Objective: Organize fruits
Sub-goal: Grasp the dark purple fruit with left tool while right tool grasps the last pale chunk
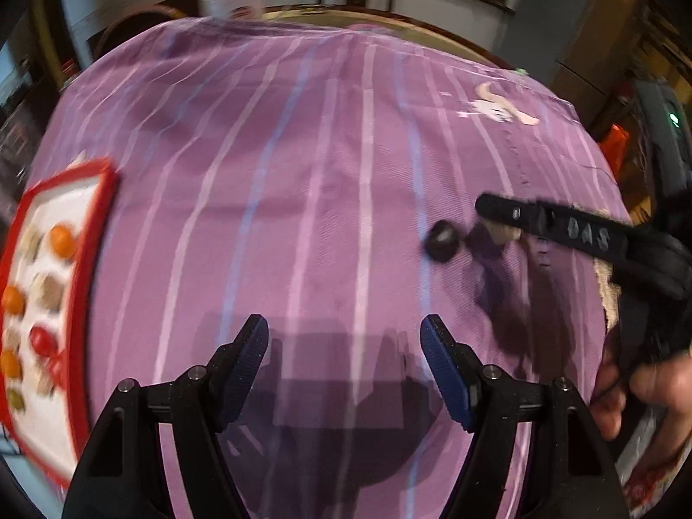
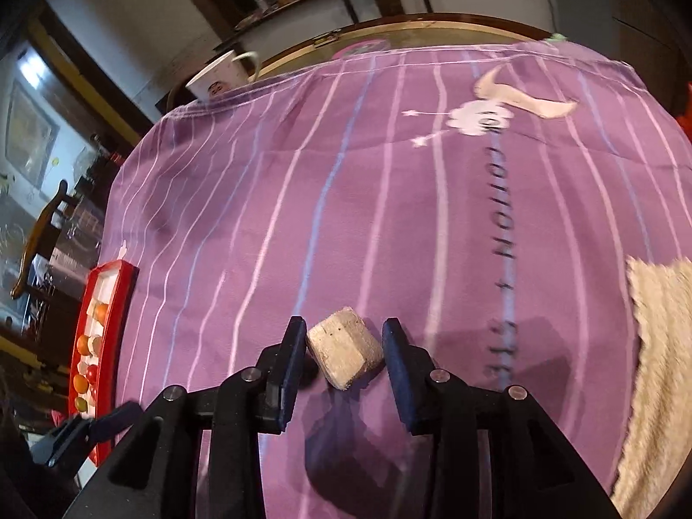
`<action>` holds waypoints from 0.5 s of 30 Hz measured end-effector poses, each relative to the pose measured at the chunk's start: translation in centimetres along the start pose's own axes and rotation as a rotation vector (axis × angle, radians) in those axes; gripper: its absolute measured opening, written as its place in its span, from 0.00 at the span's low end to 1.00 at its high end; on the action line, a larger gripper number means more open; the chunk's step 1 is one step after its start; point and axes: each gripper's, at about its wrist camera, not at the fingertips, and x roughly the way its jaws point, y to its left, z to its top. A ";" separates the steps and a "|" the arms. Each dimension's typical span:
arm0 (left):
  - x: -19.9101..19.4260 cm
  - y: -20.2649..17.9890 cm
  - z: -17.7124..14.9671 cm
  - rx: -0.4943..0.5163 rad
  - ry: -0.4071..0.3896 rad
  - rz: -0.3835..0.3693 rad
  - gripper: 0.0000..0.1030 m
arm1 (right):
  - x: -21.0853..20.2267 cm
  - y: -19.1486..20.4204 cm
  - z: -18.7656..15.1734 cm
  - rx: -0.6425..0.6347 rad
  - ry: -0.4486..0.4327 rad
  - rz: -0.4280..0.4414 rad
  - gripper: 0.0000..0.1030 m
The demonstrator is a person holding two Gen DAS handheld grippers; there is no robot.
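Observation:
A red-rimmed white tray [image 1: 93, 233] at the left holds several small fruits: orange ones [image 1: 62, 240], a red one [image 1: 42, 339], a green one [image 1: 15, 398]. It also shows in the right wrist view [image 2: 123, 298]. My left gripper [image 1: 344, 348] is open and empty above the purple cloth. My right gripper [image 2: 344, 344] is open with a tan cork-like block [image 2: 344, 352] between its fingers, the left pad close to it. In the left wrist view the right gripper [image 1: 480, 227] reaches in from the right, next to a dark round object [image 1: 442, 240].
A purple striped cloth [image 1: 328, 164] covers the round table. A white mug [image 2: 225, 73] stands at the far edge. A beige woven mat [image 2: 657, 346] lies at the right. A wooden chair [image 2: 39, 251] stands to the left of the table.

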 end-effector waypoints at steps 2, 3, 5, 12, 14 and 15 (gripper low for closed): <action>1.0 -1.3 0.8 0.034 -0.001 -0.021 0.70 | -0.8 -1.0 -0.7 0.023 -0.008 -0.014 0.39; 1.5 -1.8 1.2 0.047 -0.002 -0.038 0.70 | -1.2 -1.4 -0.9 0.031 -0.013 -0.020 0.39; 2.5 -2.8 1.9 0.067 -0.001 -0.066 0.67 | -2.0 -2.4 -1.7 0.046 -0.023 -0.039 0.39; 5.4 -4.9 3.6 0.123 0.002 -0.084 0.33 | -3.2 -3.7 -3.8 0.050 -0.017 -0.070 0.39; 5.3 -5.4 3.7 0.132 -0.006 -0.101 0.22 | -3.3 -3.7 -4.3 0.046 -0.013 -0.069 0.39; 5.0 -5.6 3.6 0.139 -0.008 -0.097 0.22 | -3.4 -3.6 -4.4 0.042 -0.011 -0.068 0.39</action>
